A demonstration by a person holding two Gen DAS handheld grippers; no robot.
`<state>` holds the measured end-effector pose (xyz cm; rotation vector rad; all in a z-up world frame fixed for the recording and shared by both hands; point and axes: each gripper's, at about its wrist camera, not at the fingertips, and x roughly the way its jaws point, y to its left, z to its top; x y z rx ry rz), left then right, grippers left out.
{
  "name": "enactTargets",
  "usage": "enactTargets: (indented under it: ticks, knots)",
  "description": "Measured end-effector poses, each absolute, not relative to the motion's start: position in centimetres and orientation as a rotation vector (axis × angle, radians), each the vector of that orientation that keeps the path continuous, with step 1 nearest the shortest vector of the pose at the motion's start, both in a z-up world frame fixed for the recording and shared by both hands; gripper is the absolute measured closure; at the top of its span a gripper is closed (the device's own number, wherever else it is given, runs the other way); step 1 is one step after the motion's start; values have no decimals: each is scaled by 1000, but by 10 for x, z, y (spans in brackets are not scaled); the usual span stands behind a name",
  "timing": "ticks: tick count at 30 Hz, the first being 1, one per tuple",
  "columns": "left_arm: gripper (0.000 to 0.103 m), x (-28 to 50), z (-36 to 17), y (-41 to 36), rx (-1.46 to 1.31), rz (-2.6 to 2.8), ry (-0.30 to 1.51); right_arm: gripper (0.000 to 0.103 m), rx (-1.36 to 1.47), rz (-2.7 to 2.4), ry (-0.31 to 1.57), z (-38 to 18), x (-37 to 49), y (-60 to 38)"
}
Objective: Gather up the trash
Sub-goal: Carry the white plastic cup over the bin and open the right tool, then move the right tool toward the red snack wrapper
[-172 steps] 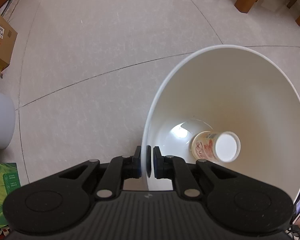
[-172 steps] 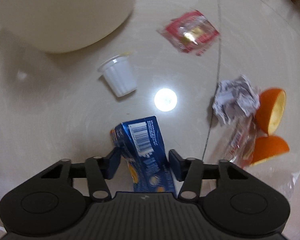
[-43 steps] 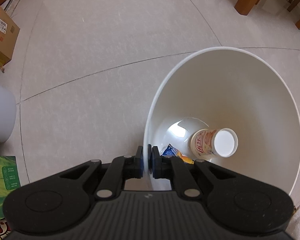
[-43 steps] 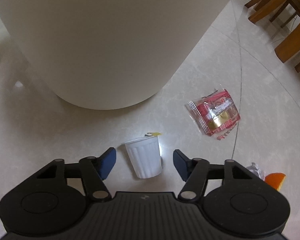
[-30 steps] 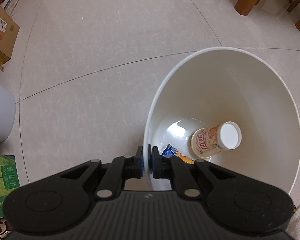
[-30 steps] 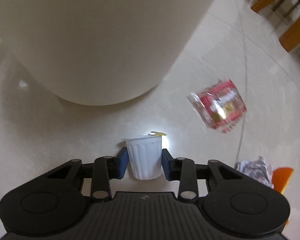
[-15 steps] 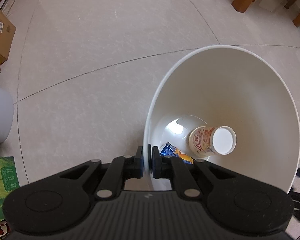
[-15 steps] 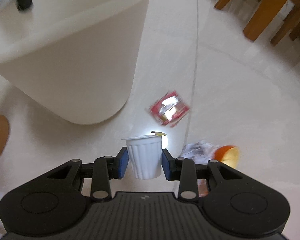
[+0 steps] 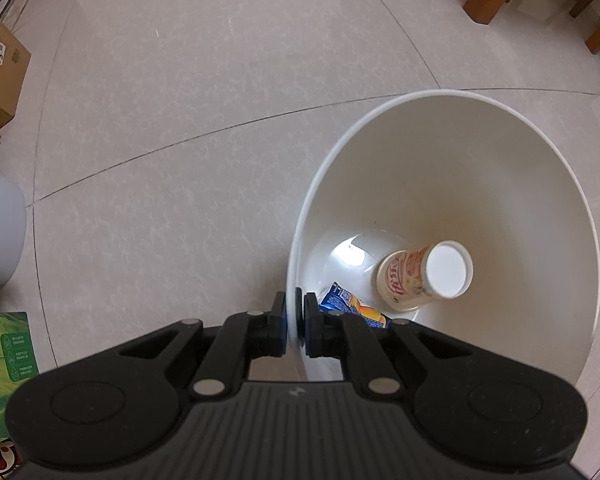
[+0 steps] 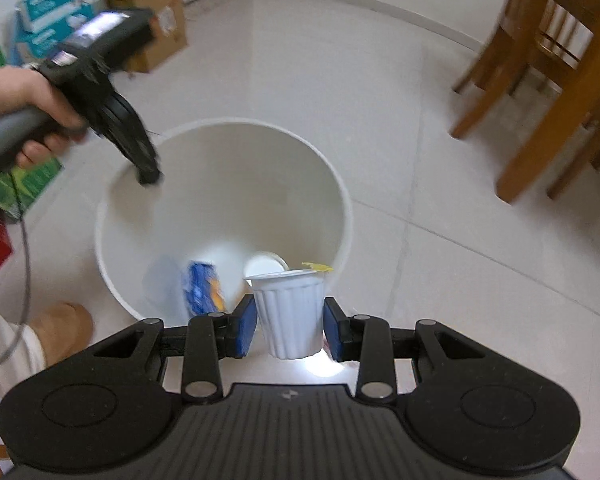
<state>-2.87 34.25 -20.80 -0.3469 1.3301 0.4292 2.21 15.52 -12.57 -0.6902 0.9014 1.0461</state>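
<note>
Over pale tiled floor (image 9: pixel 180 100), the left gripper (image 9: pixel 295 322) pinches the white bin (image 9: pixel 500 184) rim; the right gripper (image 10: pixel 288 326) clamps a ribbed cup (image 10: pixel 290 312), wooden chairs (image 10: pixel 548 68) beyond.

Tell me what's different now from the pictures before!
The right gripper closed on the little white ribbed cup from the floor and lifted it up over the white bin. The blue juice carton went from the floor into the bin earlier. The left gripper kept pinching the bin's rim, and the printed paper cup stayed inside.
</note>
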Motion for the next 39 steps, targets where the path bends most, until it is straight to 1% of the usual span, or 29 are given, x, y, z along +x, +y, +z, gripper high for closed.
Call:
enactTargets:
  ticks: [4,6,8,12,19,24,31,39]
  knots:
    - [97,-30,-209,342,-346,428,1329,61,-676,1091,898,-131,13,179]
    - [97,-30,-210,342,-347,427,1329,37,-669,1089,889,-133,10,183]
    - [97,-30,-209,342,-347,427,1329,34,-655,1103,870,-132,9,182]
    - [97,-31,-209,341,-349,428,1328,32,-629,1067,873,-130,15,170]
    - [97,-30,-209,338,-340,432,1330,31,-536,940,892,-124,42,129]
    - [97,-30,-210,337,-338,432,1330,31,-517,862,912,-136,55,104]
    - [97,-30,-210,337,-335,431,1329,30,-470,788,989,-182,70,78]
    - [97,-30,-209,338,-336,435,1329,30,-408,695,1108,-263,97,62]
